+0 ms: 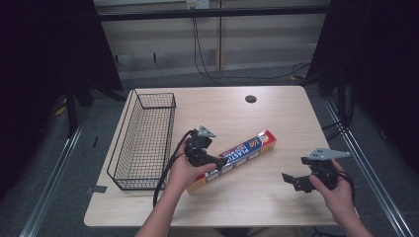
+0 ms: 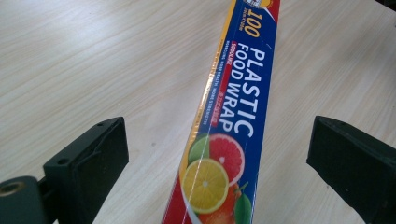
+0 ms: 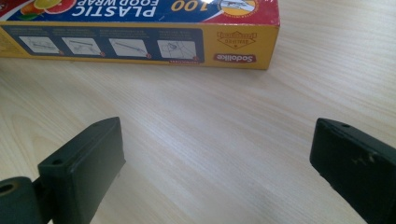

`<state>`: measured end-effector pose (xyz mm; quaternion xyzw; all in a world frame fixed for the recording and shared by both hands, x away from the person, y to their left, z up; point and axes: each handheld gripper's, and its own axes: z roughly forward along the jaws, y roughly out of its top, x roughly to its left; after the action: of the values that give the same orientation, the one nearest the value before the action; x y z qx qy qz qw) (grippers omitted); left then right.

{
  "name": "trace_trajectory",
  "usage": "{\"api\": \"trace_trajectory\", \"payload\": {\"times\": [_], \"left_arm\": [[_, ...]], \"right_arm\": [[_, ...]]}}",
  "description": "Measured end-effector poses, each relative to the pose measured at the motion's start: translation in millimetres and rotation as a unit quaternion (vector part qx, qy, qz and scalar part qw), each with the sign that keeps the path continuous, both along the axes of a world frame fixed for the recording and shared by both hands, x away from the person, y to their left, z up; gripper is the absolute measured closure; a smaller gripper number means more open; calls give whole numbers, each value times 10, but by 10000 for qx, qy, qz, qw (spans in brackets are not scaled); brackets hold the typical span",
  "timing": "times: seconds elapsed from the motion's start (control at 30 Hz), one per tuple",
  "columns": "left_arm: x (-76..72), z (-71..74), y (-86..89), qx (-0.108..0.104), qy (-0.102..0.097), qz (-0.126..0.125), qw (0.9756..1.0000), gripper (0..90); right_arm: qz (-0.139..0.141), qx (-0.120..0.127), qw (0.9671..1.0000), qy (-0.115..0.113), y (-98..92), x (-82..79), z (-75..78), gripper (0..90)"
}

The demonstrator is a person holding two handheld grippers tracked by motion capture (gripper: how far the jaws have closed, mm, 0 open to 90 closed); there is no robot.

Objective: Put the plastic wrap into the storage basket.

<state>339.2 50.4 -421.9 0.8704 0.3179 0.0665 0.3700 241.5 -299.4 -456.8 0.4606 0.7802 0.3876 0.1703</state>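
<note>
A long box of plastic food wrap (image 1: 244, 151), blue on top with red ends and a yellow side, lies diagonally on the middle of the wooden table (image 1: 257, 116). My left gripper (image 1: 216, 161) hovers over the box's near-left end. In the left gripper view it (image 2: 217, 135) is open, its jaws standing wide on either side of the box (image 2: 238, 107) without touching it. My right gripper (image 1: 292, 180) is at the right, apart from the box. It (image 3: 215, 135) is open over bare wood, with the box's yellow side (image 3: 140, 46) farther ahead.
A black wire basket (image 1: 154, 93) stands along the table's left side with nothing in it. A round cable hole (image 1: 250, 98) sits near the far edge. Cables hang on the wall behind. Bare wood lies between the box and the right gripper.
</note>
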Motion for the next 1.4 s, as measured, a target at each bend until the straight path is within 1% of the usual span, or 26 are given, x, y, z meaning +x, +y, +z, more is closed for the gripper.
{"api": "trace_trajectory", "payload": {"times": [0.07, 0.13, 0.17, 0.23, 0.27, 0.33, 0.43, 0.47, 0.63, 0.73, 0.77, 0.83, 0.87, 0.9, 0.93, 0.97, 1.0, 1.03, 1.07, 1.1, 1.13, 1.17, 1.23, 1.33, 1.37, 1.4], "left_arm": [[22, 11, -49, 69, -7, -57, 10000, 52], [57, 11, -94, 117, 46, -125, 9998, 55], [73, 15, -118, 202, 56, -137, 9997, 55], [107, 14, -165, 297, 127, -217, 9992, 56], [122, 10, -192, 328, 118, -249, 9991, 58], [157, 2, -234, 400, 142, -355, 9985, 62], [200, -34, -290, 573, 291, -452, 9969, 63], [207, -46, -301, 613, 283, -441, 9967, 64], [240, -104, -380, 697, 361, -502, 9956, 67], [261, -130, -441, 794, 392, -578, 9944, 68], [272, -133, -455, 862, 418, -630, 9934, 71], [283, -160, -491, 883, 439, -609, 9933, 72], [291, -163, -497, 890, 495, -659, 9926, 74], [299, -174, -510, 929, 467, -683, 9922, 76], [297, -191, -526, 916, 490, -648, 9925, 78], [306, -198, -537, 980, 512, -723, 9912, 80], [306, -219, -553, 961, 505, -727, 9914, 80], [310, -232, -566, 1002, 534, -734, 9908, 83], [313, -253, -582, 1015, 528, -708, 9909, 83], [322, -266, -591, 1021, 546, -738, 9905, 84], [333, -274, -600, 1079, 554, -764, 9897, 94], [334, -291, -612, 1064, 551, -731, 9901, 94], [352, -301, -624, 1131, 593, -771, 9888, 108], [364, -320, -646, 1130, 614, -778, 9886, 118], [365, -325, -655, 1135, 588, -768, 9888, 124], [368, -322, -657, 1169, 630, -801, 9879, 135]], "right_arm": [[16, 11, 10000, -18, 11, 10, 3, 25], [37, -1, 10000, 7, 13, 17, 0, 25], [38, 8, 10000, 16, 13, 20, -1, 26], [50, 23, 10000, 3, 15, 27, 0, 26], [53, 15, 10000, 7, 16, 27, 1, 26], [70, -4, 10000, 18, 21, 30, -4, 25], [77, -15, 10000, 28, 31, 23, -14, 25], [100, -18, 9999, 27, 28, 14, -15, 26], [86, -9, 10000, 35, 14, -6, -16, 25], [55, -4, 10000, 40, 3, -19, -19, 25], [59, -17, 10000, 39, -3, -23, -17, 26], [39, 4, 10000, 29, -12, -33, -12, 26], [52, 17, 10000, 13, -19, -37, -10, 26], [37, 23, 10000, 27, -19, -42, -9, 25], [25, 21, 10000, 32, -23, -45, -9, 26], [27, 22, 10000, 23, -27, -46, -11, 26], [20, 23, 10000, 26, -31, -47, -12, 25], [4, 24, 10000, 5, -34, -48, -14, 25], [-5, 22, 10000, -1, -41, -51, -13, 26], [-18, 23, 10000, -12, -46, -53, -11, 25], [-36, 61, 10000, -11, -54, -57, -5, 26], [-36, 61, 10000, -11, -54, -57, -5, 26], [-48, 68, 10000, -17, -69, -58, -4, 26], [-54, 67, 10000, -21, -72, -55, -7, 26], [-44, 68, 10000, -13, -75, -55, -7, 26], [-42, 65, 10000, -20, -75, -54, -6, 26]]}}
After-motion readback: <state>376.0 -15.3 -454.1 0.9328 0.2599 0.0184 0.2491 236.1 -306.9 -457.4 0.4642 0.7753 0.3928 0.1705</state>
